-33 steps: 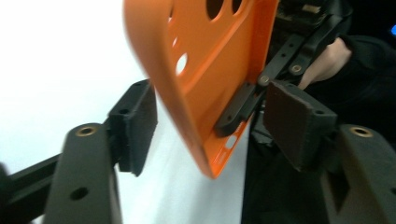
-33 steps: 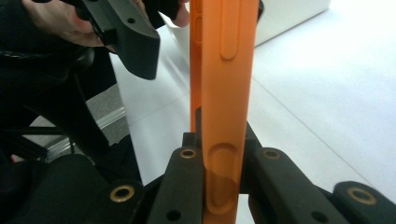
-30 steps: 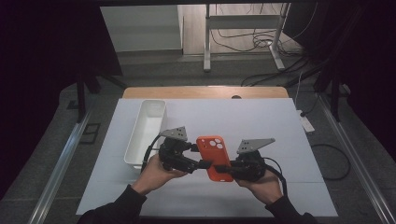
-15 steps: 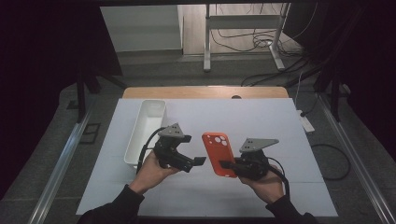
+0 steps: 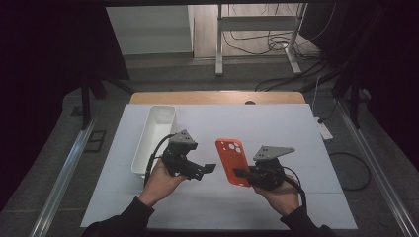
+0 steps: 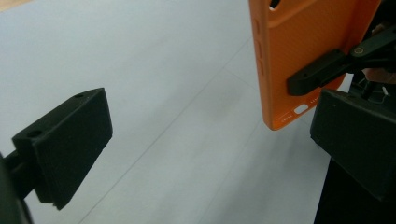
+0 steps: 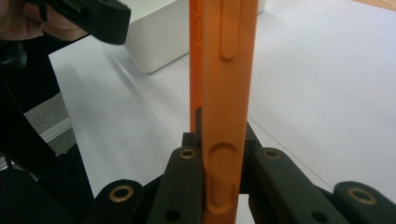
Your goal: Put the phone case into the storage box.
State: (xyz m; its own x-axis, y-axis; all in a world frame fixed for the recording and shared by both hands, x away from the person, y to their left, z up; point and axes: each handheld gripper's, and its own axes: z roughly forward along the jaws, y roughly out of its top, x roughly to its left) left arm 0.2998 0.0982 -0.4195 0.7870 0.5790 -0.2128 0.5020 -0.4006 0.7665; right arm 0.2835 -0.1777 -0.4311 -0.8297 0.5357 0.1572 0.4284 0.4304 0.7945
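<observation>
An orange phone case [image 5: 231, 159] hangs just above the white table mat, and my right gripper [image 5: 243, 173] is shut on its near end. In the right gripper view the case [image 7: 225, 84] stands edge-on, and the right gripper [image 7: 223, 161] pinches it from both sides. My left gripper [image 5: 207, 168] is open to the left of the case, a short gap away, with nothing in it. In the left gripper view the left gripper [image 6: 210, 140] has its jaws wide apart over bare mat. The case [image 6: 308, 51] is at the upper right there.
A long white bin [image 5: 155, 135] lies on the mat [image 5: 276, 123] just left of the left hand, also seen as the bin [image 7: 156, 35] in the right gripper view. The wooden table edge [image 5: 217, 97] runs along the back. Cables lie on the floor beyond.
A second ago both grippers were together at the case. The left gripper has let go and drawn back to the left, while the right gripper has carried the case slightly right.
</observation>
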